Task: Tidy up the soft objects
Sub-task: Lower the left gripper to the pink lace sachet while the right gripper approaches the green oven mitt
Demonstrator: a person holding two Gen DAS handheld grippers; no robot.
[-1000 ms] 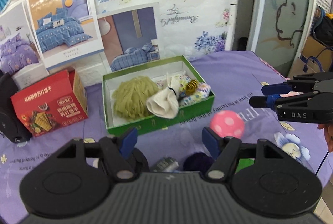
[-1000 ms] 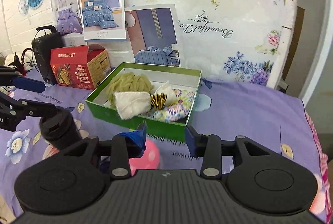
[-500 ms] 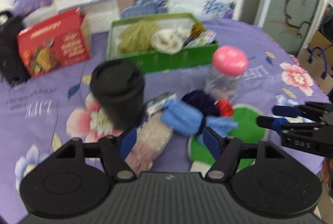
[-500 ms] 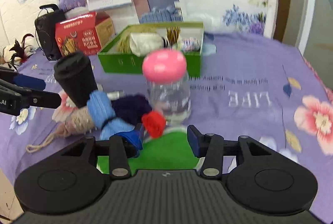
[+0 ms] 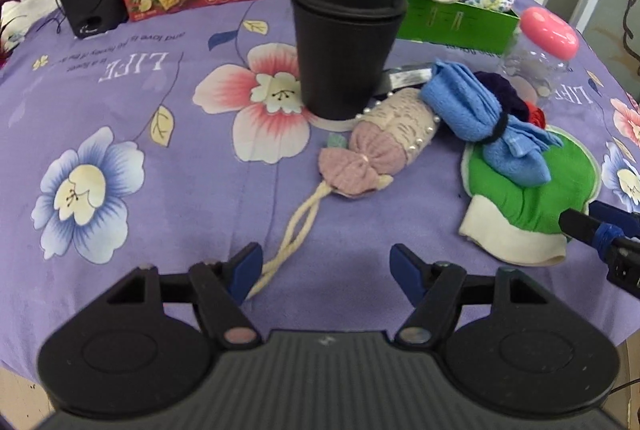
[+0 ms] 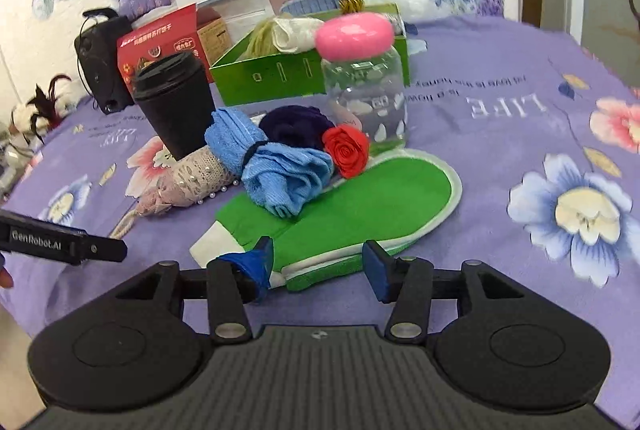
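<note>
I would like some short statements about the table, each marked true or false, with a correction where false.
1. The blue cloth is tied with a dark band and lies partly on the green mitt. True.
2. The black cup lies on its side. False: it stands upright with its lid on.
3. The right tongs are open, at the mitt's near edge. True.
4. The clear jar has a blue lid. False: the lid is pink.
5. The left tongs hold the pink knitted pouch. False: they are open and empty.
</note>
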